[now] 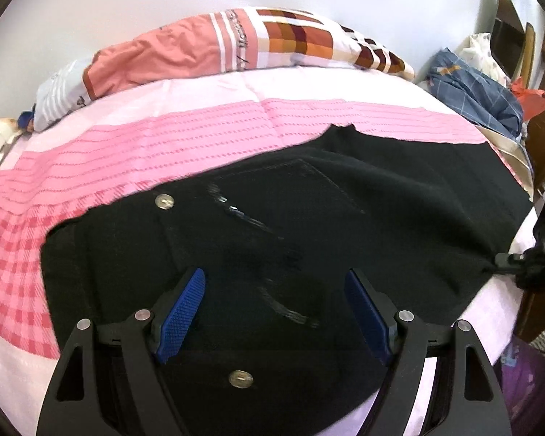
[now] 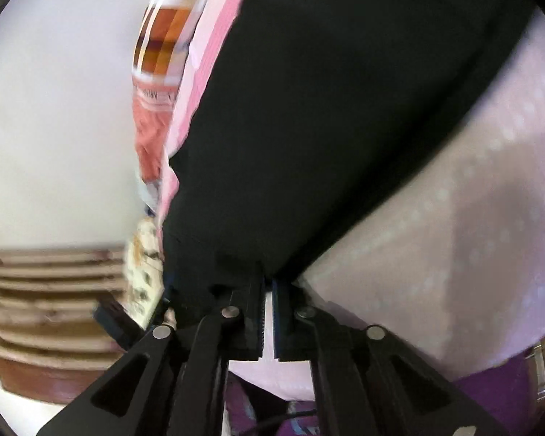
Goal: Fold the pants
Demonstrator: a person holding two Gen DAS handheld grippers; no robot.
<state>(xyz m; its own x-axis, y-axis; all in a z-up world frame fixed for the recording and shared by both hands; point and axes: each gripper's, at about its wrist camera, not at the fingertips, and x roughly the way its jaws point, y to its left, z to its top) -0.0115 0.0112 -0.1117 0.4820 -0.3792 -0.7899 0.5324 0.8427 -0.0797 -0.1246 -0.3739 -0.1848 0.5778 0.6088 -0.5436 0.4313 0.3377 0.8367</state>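
Black denim pants (image 1: pixel 309 218) lie spread across pink woven bedspread (image 1: pixel 163 152) on the bed, back pocket up, two round metal buttons (image 1: pixel 164 201) showing near the waist. Left gripper (image 1: pixel 274 312) hovers over the waist end, blue ribbed pads (image 1: pixel 183 312) spread wide, nothing between them. Right gripper (image 2: pixel 269 290) pinches the dark fabric at the far edge, jaws closed on the pants hem, cloth pulled into a point there; same pinch seen at right edge of the left wrist view. Patchwork orange-and-brown quilt (image 1: pixel 236 43) bunched along the white wall (image 1: pixel 127 7) behind. Blue checked cloth pile (image 1: pixel 472 91) at the bed's right corner
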